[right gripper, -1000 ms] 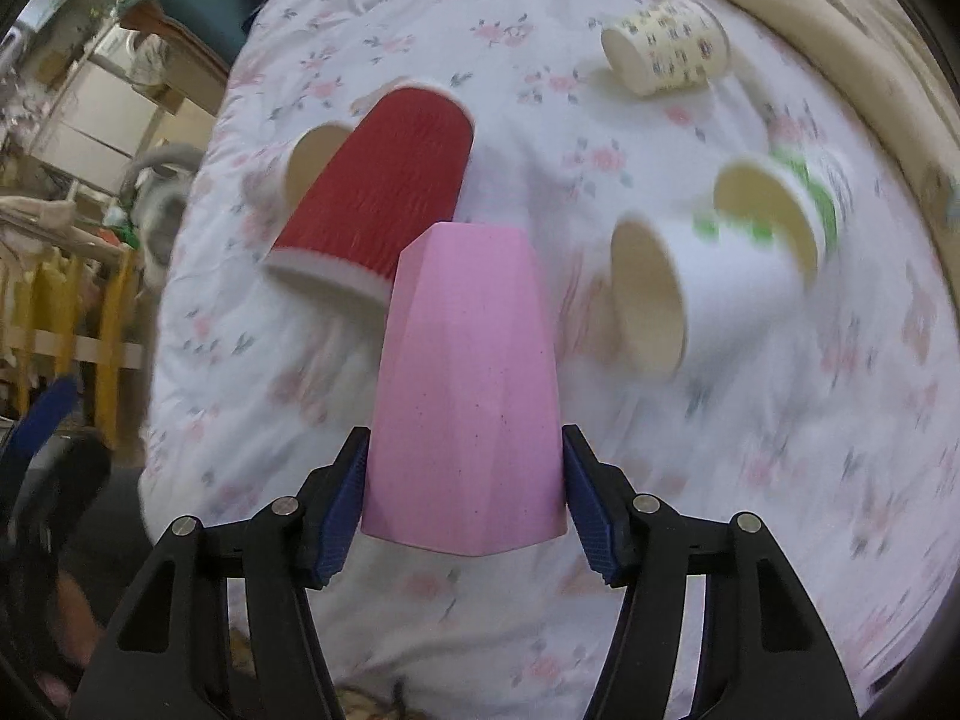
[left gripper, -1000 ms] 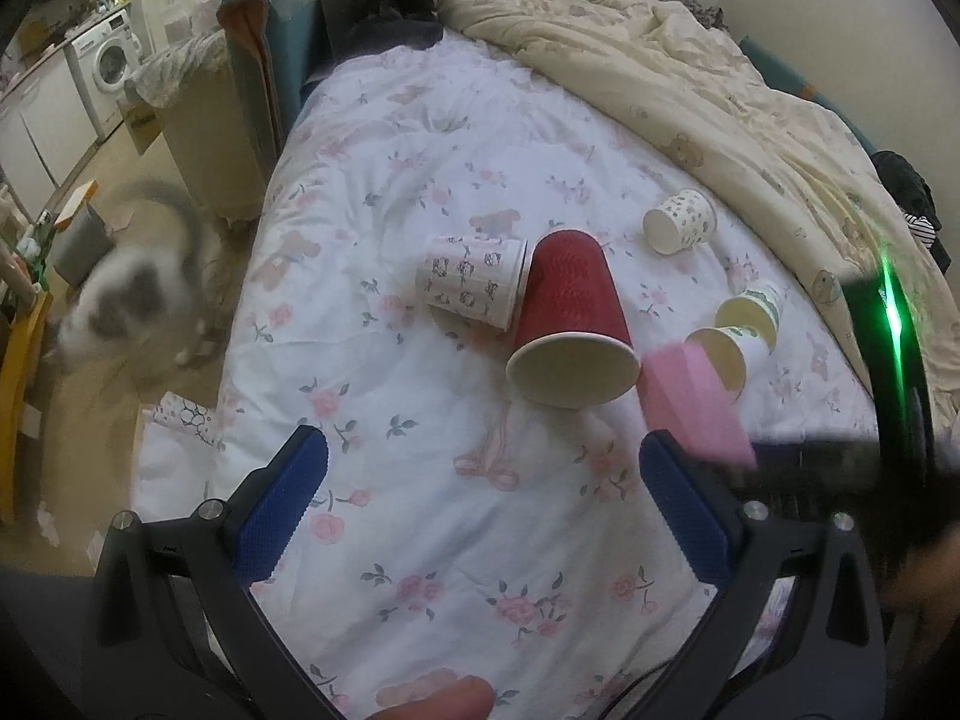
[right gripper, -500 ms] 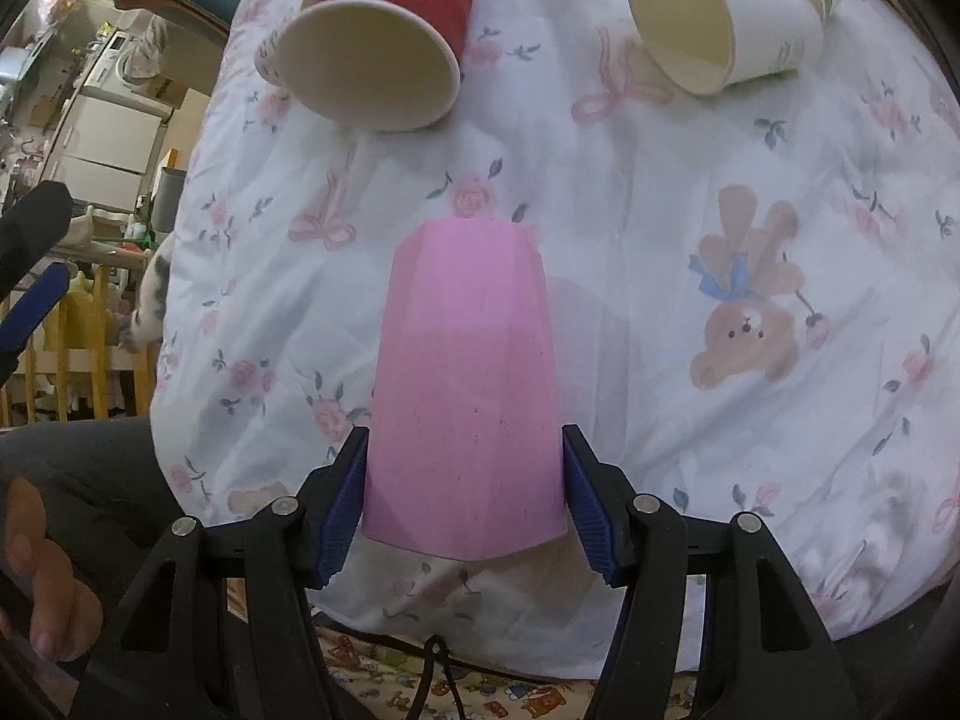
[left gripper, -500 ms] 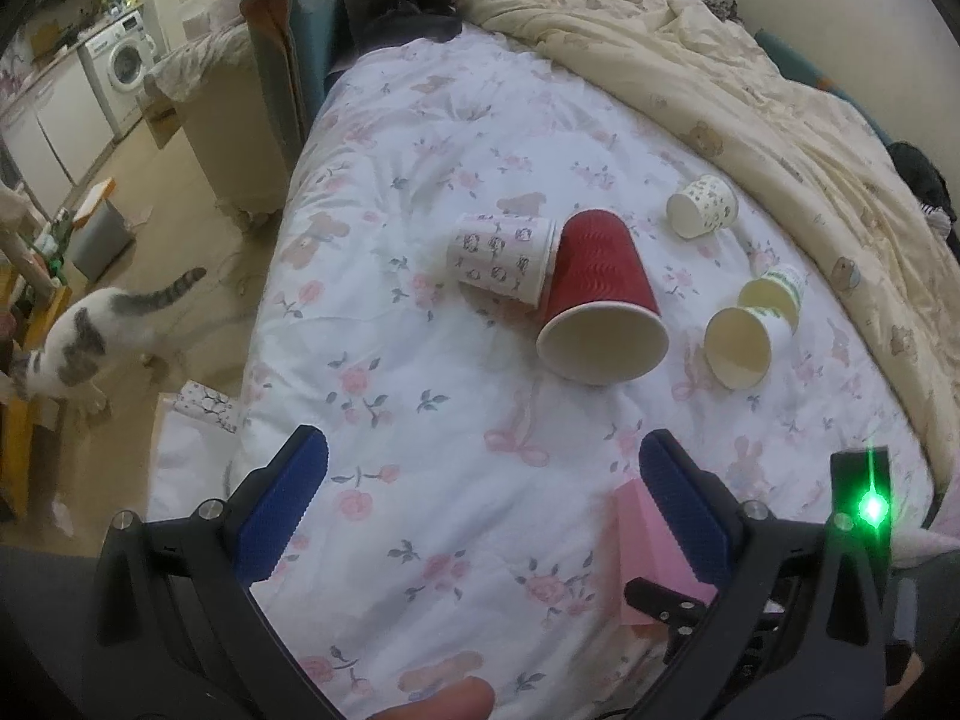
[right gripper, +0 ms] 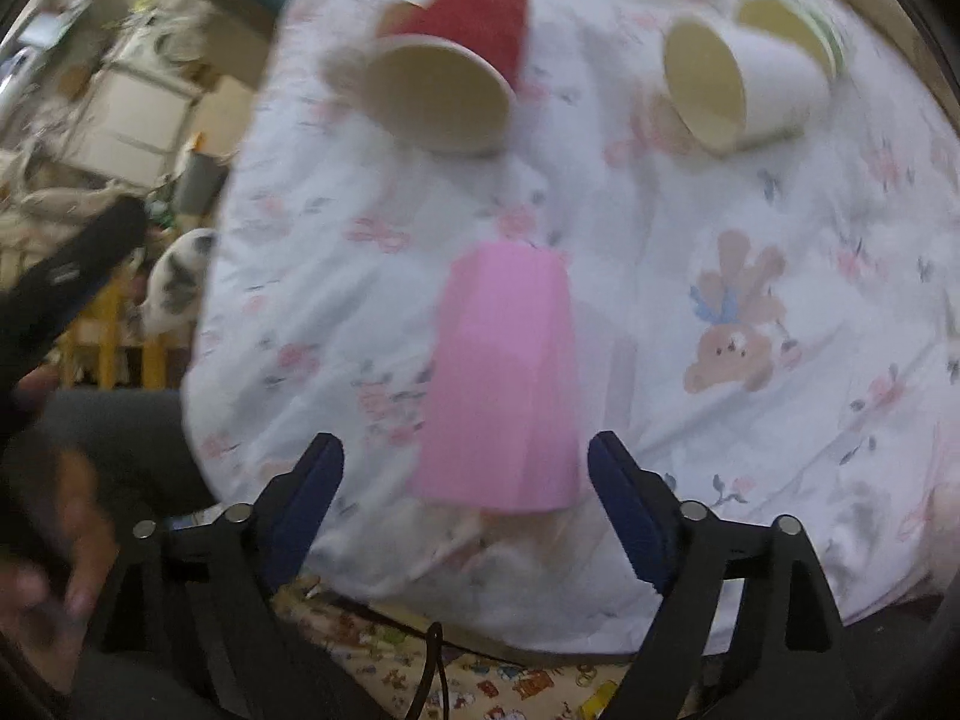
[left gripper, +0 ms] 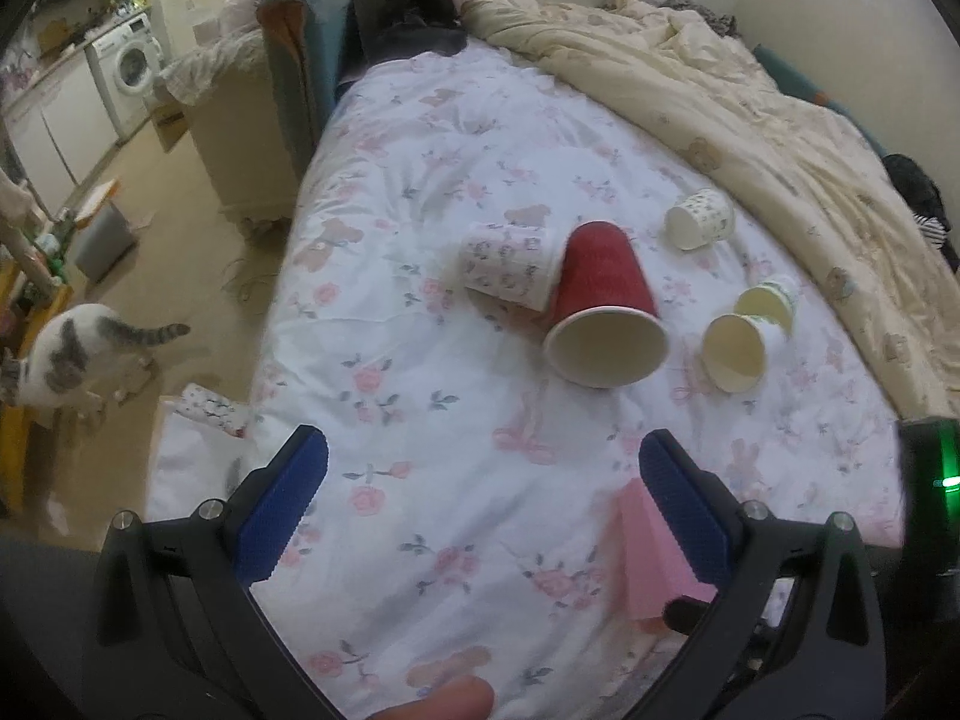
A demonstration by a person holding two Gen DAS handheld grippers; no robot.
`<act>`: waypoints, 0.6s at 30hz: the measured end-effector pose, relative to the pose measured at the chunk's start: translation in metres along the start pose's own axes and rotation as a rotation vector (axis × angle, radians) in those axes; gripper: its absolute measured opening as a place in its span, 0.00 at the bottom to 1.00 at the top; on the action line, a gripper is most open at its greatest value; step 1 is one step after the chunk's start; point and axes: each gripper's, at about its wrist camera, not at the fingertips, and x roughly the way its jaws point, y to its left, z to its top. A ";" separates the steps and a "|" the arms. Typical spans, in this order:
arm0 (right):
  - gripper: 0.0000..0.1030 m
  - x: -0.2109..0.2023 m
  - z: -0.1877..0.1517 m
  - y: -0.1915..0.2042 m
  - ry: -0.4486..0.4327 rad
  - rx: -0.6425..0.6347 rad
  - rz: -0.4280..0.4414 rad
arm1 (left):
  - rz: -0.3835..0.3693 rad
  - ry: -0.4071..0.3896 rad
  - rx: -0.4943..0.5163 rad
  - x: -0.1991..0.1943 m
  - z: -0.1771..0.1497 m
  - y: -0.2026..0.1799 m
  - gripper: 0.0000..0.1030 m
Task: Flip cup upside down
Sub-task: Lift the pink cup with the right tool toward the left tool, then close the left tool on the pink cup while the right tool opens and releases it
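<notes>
A pink faceted cup (right gripper: 501, 384) stands upside down on the floral bedsheet near the bed's front edge, wide rim down. My right gripper (right gripper: 465, 480) is open, its blue pads apart from the cup's sides. The cup also shows in the left wrist view (left gripper: 651, 558), partly behind the left gripper's right finger. My left gripper (left gripper: 483, 492) is open and empty above the sheet.
A red cup (left gripper: 603, 306) lies on its side mid-bed, with a patterned cup (left gripper: 510, 270) beside it and several small paper cups (left gripper: 735, 348) to the right. A beige duvet (left gripper: 750, 102) covers the far side. A cat (left gripper: 66, 354) stands on the floor at left.
My right gripper has opened and let go of the pink cup, which now stands on the sheet. The right view shifted back slightly; the cat walked further left.
</notes>
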 end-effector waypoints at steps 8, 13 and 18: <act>0.86 -0.070 -0.008 -0.017 -0.241 -0.070 -0.069 | -0.008 -0.003 0.037 0.001 -0.005 -0.013 0.99; 0.86 -0.077 -0.010 -0.044 -0.318 -0.005 -0.068 | -0.001 0.003 0.049 0.004 -0.010 -0.017 1.00; 0.86 -0.077 -0.015 -0.062 -0.363 0.076 -0.062 | 0.015 0.039 0.112 0.011 -0.016 -0.030 0.99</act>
